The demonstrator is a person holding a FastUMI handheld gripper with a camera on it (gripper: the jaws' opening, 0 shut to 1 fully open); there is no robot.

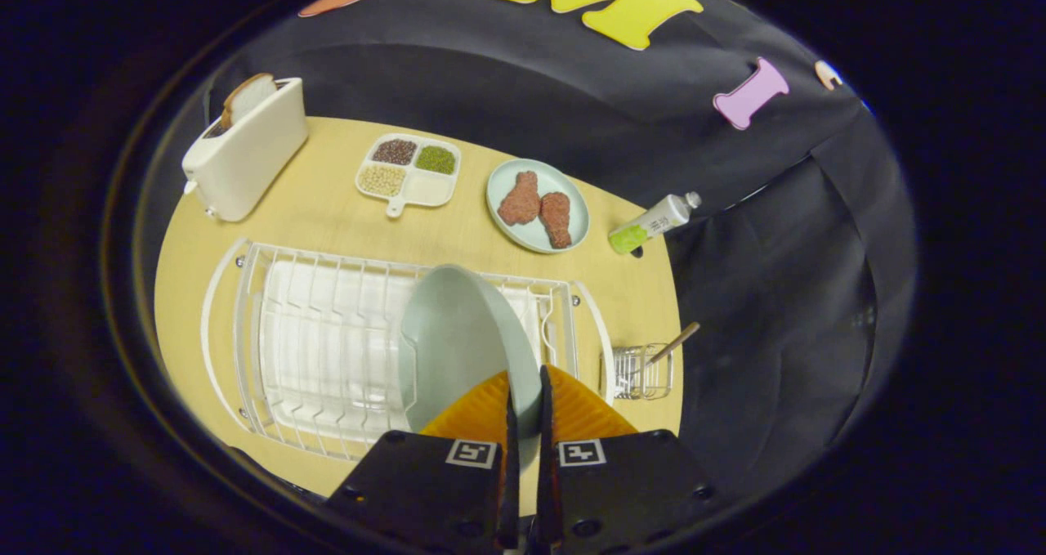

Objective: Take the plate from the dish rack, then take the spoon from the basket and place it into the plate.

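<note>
You get even, fairly bright overhead light on the table [343, 212], with soft shadows. Fisheye bending curves the dish rack [327, 351]; edges darken, detail stays sharp.

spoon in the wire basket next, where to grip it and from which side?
Grip the spoon by its wooden handle, coming from above. Only the handle sticks out, leaning up and away from the dish rack; the bowl end is hidden inside the small wire basket. First the gripper must set down the plate, whose rim its fingers now pinch.
</note>
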